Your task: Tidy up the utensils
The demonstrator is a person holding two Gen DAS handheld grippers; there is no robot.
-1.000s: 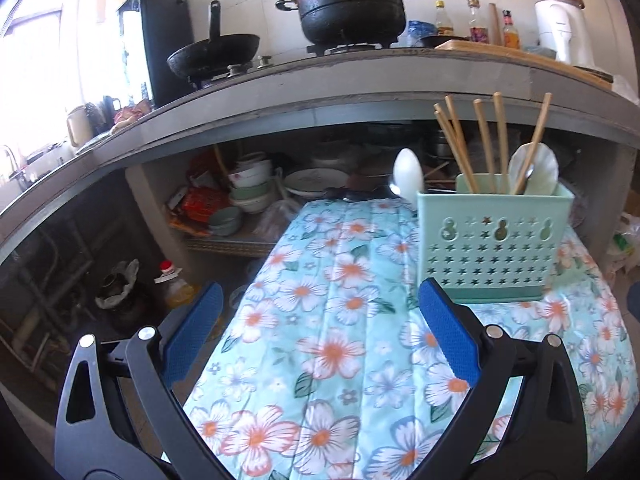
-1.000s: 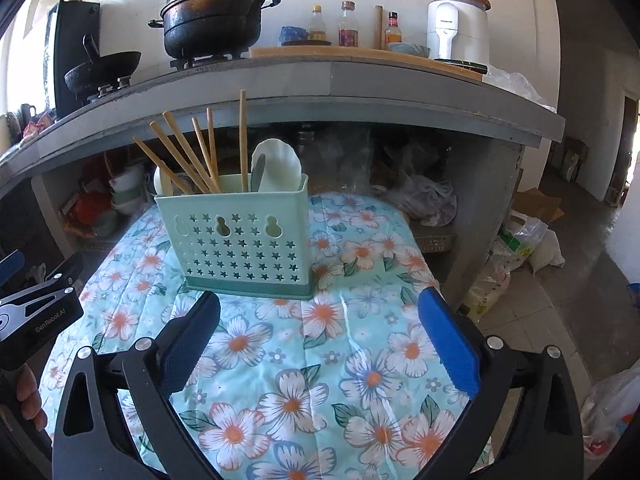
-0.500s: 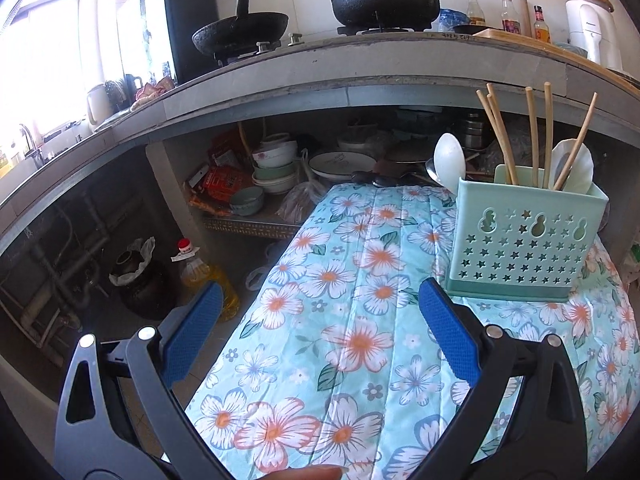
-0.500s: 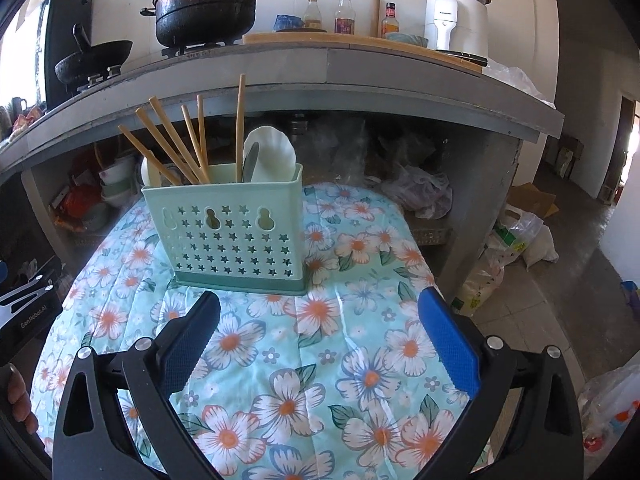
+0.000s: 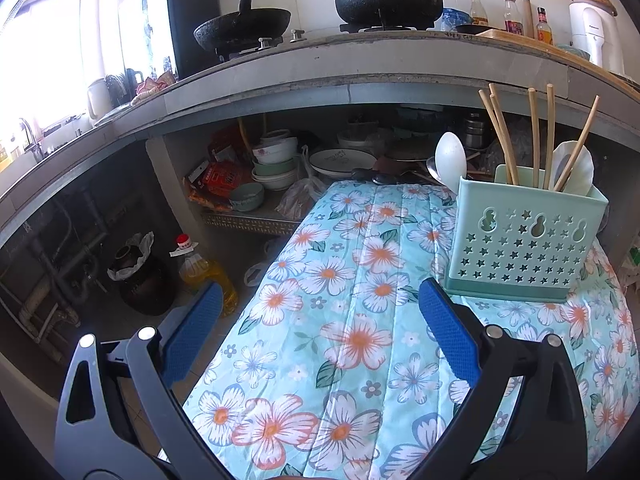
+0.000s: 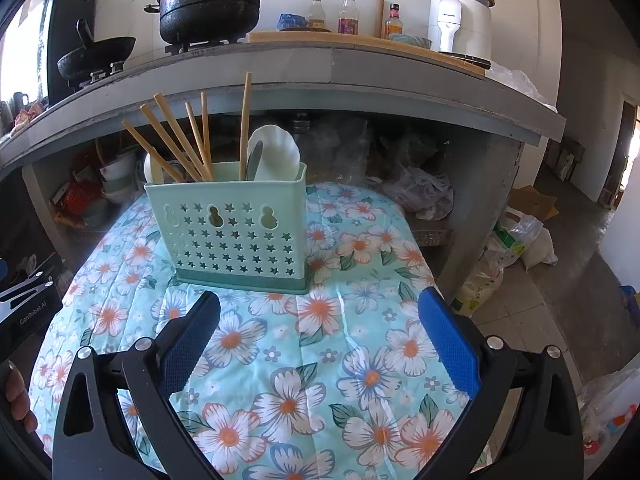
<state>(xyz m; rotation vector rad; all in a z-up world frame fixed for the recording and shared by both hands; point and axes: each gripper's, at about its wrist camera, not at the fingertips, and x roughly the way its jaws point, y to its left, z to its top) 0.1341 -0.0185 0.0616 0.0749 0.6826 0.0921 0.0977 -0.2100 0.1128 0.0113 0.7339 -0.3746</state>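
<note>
**Right wrist view: utensil caddy stands filled on flowered cloth**

Right wrist camera frames a mint-green utensil caddy point(image 6: 236, 232) with star-shaped cut-outs, standing upright toward the far end of a table spread with a floral cloth point(image 6: 288, 360). Wooden chopsticks point(image 6: 188, 140) fan out of its left and middle sections, while white spoons point(image 6: 276, 158) sit in the right one; another white spoon point(image 5: 450, 158) rises at the caddy's left end, seen from the left wrist camera. The right gripper point(image 6: 318, 336) hovers above the cloth just short of the caddy, its blue-padded fingers point(image 6: 450, 340) spread wide and holding nothing. The left gripper point(image 5: 320, 328) hangs over the table's left edge, its jaws likewise parted and empty, the caddy off to its right. Behind the table runs a grey concrete counter point(image 6: 360, 68) bearing a black lidded pot point(image 6: 212, 0), a wok point(image 5: 244, 32), sauce bottles point(image 6: 348, 12) and a white appliance point(image 6: 460, 20). Bowls and plates point(image 5: 276, 160) are stacked on the shelf beneath it.
</note>
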